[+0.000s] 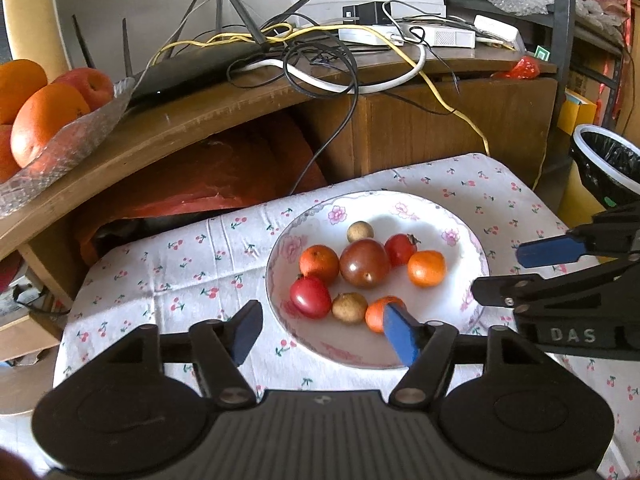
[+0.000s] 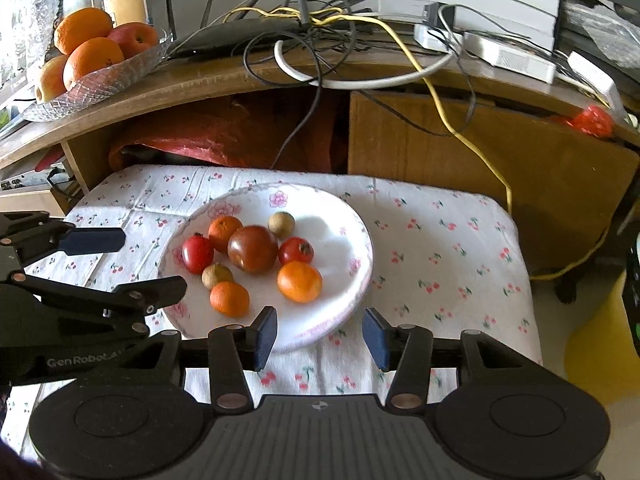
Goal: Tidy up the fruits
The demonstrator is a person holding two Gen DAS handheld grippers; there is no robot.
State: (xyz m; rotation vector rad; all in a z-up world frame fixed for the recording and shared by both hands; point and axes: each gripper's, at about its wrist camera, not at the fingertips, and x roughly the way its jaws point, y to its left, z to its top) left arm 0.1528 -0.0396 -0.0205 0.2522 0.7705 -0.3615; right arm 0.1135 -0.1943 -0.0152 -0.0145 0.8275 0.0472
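A white floral plate (image 1: 460, 216) (image 2: 340, 216) rests on a cherry-print cloth. It carries a big dark tomato (image 1: 364, 263) (image 2: 253, 249), two red tomatoes (image 1: 310, 297) (image 1: 400, 249), three small oranges (image 1: 319, 263) (image 1: 426, 268) (image 1: 376, 314) and two brown longans (image 1: 360, 231) (image 1: 349, 307). My left gripper (image 1: 324, 334) hovers open at the plate's near left rim, nothing between its fingers. My right gripper (image 2: 320, 338) is open too, over the plate's near right rim, and holds nothing. Each gripper shows from the side in the other's view, the right gripper (image 1: 508, 272) and the left gripper (image 2: 148, 262).
A glass dish (image 1: 68, 148) (image 2: 100, 80) with large oranges and apples sits on a wooden shelf (image 1: 200, 120) behind the table, beside a router and tangled cables (image 1: 320, 56). A bin with a black liner (image 1: 608, 164) stands to the right. Bare cloth (image 1: 168, 272) lies left of the plate.
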